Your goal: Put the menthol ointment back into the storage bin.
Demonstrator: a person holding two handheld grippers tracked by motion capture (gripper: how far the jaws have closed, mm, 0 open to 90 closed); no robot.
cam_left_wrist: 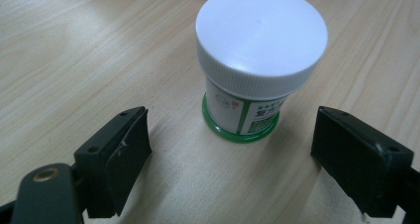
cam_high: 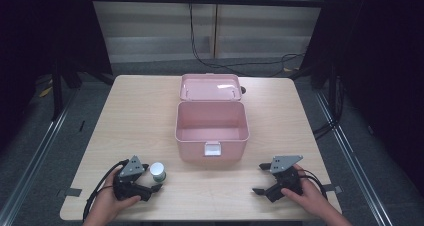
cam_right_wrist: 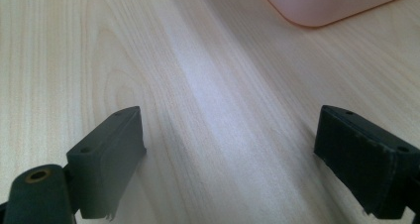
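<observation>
Light wooden table (cam_high: 140, 111) bearing one open pink plastic box, one small jar, two hand-held grippers.

Pink rectangular box (cam_high: 212, 131): mid-table, lid (cam_high: 210, 87) hinged back, white latch on its near wall. Small white-capped, green-labelled jar (cam_left_wrist: 252, 65): upright on the table, near the box's front left corner, standing between and just ahead of the left gripper's (cam_left_wrist: 233, 144) jaws, which are spread wide and clear of it. Right gripper (cam_right_wrist: 228, 154): low over bare table at the near right, jaws spread, holding nothing; box corner ahead of it.
</observation>
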